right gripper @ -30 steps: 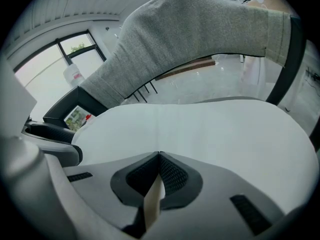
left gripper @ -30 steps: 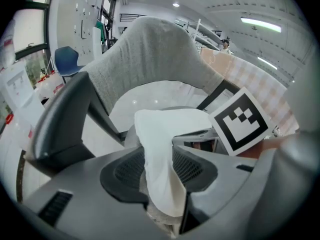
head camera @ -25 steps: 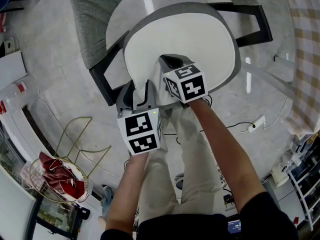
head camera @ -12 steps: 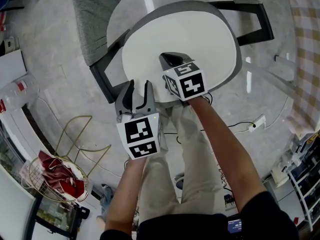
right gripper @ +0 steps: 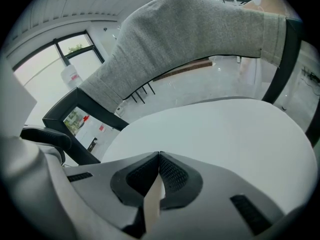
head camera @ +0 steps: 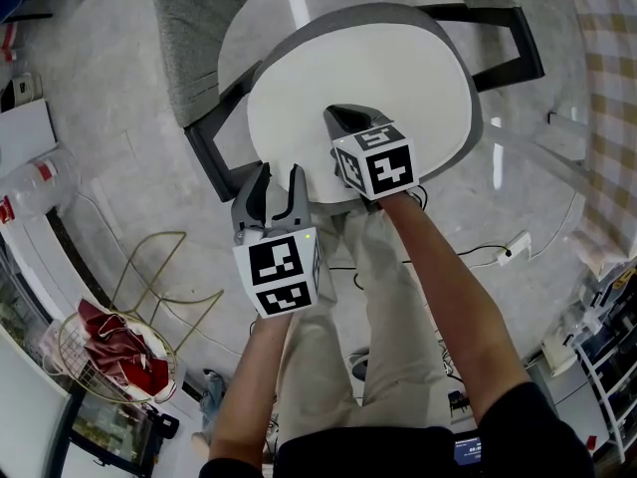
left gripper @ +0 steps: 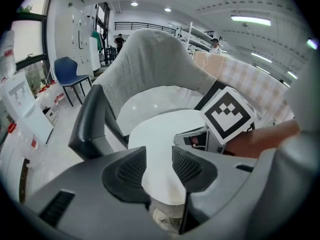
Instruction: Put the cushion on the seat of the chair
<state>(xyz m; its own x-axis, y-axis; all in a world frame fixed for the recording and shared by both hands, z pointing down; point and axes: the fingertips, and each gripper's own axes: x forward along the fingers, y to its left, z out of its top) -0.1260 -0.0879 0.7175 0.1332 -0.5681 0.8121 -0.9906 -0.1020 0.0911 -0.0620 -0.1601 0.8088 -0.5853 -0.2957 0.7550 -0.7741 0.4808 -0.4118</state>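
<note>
The round white cushion with a grey rim lies over the chair's glossy white seat, between the black armrests. The grey backrest curves round the far side. My right gripper is shut on the cushion's near edge; in the right gripper view the jaws pinch a thin white fold of the cushion. My left gripper is open, just off the cushion's near left edge. In the left gripper view the jaws hold nothing, with the cushion beyond them.
A wire basket holding red cloth stands on the floor at the lower left. A checked cloth hangs at the right edge. A cable and power strip lie on the floor near the person's legs. A blue chair stands far left.
My left gripper has come off the cushion's near edge, opened and drawn back toward me. The right gripper has stayed shut on the cushion, which shifted slightly right.
</note>
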